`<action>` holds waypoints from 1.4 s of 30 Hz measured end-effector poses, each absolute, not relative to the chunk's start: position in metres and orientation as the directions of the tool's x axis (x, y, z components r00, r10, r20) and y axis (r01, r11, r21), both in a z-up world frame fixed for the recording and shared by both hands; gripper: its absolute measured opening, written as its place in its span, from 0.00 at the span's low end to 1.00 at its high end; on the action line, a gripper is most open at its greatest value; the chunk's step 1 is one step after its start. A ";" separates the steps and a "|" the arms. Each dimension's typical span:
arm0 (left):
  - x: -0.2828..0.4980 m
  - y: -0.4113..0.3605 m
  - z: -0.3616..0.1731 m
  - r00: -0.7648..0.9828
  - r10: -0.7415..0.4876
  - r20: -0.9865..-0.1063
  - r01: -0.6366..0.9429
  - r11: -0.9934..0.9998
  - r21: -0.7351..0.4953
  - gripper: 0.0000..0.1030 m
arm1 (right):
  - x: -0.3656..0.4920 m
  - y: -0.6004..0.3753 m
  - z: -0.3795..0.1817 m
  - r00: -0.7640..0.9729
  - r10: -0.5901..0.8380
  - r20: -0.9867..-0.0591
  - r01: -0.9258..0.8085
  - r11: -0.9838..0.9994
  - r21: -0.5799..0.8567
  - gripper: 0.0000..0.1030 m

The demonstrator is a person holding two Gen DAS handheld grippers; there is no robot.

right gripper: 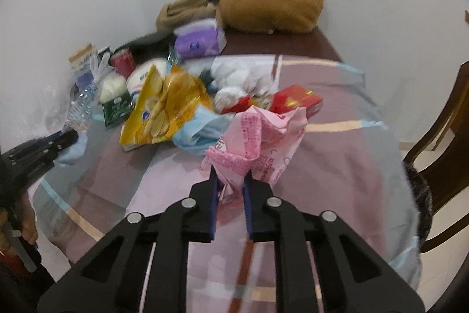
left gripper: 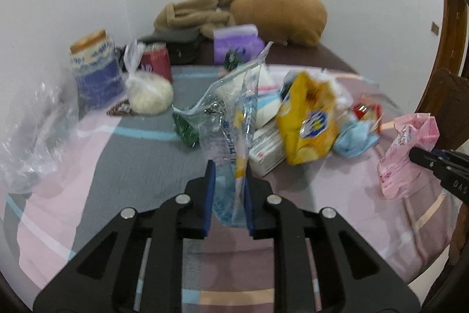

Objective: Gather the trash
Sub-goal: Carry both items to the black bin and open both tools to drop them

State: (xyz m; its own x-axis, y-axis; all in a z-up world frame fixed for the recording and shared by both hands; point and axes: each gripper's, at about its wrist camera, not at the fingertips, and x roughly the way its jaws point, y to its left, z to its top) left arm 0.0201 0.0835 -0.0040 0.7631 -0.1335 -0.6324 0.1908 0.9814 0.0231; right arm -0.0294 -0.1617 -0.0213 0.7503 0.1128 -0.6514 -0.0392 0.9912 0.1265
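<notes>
left claw (left gripper: 230, 175) on clear blue-printed wrapper (left gripper: 231, 119), print blurred

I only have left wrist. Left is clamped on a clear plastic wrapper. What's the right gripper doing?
Observer: The right gripper is shut on the pink wrapper, crumpled between its blue pads.
Operator: Anything behind the yellow chip bag I can't make out?
Observer: A red carton lies right of the yellow chip bag, past the pink wrapper.
Operator: What's at the table's right edge?
Observer: A dark wooden chair stands beside the table there.
Operator: Is my left gripper visible from that side?
Observer: Yes, the left gripper shows at the left edge of the right wrist view, holding the clear plastic wrapper.
</notes>
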 end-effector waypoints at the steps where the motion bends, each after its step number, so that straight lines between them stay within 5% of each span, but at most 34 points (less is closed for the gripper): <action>1: 0.016 0.078 0.002 0.770 -0.148 -0.620 0.203 0.979 0.018 0.18 | -0.035 -0.169 -0.017 0.762 0.107 -0.639 -0.032 0.991 0.128 0.15; 12: 0.008 -0.057 0.037 0.651 -0.435 -0.623 0.531 0.847 -0.037 0.18 | -0.110 -0.333 0.032 0.839 -0.227 -0.494 0.321 0.940 0.115 0.14; 23: 0.018 -0.264 0.020 0.318 -0.577 -0.753 0.841 0.539 -0.057 0.18 | -0.119 -0.474 -0.050 0.679 -0.300 -0.670 0.534 0.828 0.171 0.15; 31: 0.029 -0.370 -0.037 0.079 -0.558 -0.826 0.864 0.451 -0.222 0.19 | -0.123 -0.499 -0.078 0.629 -0.307 -0.714 0.587 0.790 0.178 0.15; 34: 0.030 -0.387 -0.047 0.092 -0.538 -0.838 0.874 0.446 -0.191 0.25 | -0.120 -0.503 -0.086 0.616 -0.300 -0.728 0.597 0.781 0.183 0.15; 36: 0.029 -0.393 -0.051 0.129 -0.511 -0.850 0.871 0.468 -0.149 0.50 | -0.117 -0.504 -0.090 0.612 -0.295 -0.734 0.601 0.777 0.189 0.15; 42: 0.037 -0.376 -0.027 0.181 -0.555 -0.812 0.845 0.510 -0.161 0.68 | -0.107 -0.501 -0.097 0.601 -0.279 -0.749 0.599 0.777 0.192 0.15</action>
State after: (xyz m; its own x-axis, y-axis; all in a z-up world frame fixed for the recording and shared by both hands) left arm 0.0374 -0.3764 -0.0269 0.1806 -0.5550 -0.8120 0.8448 0.5104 -0.1609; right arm -0.1075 -0.5014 -0.0968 0.6011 -0.2789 -0.7489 0.5993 0.7772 0.1916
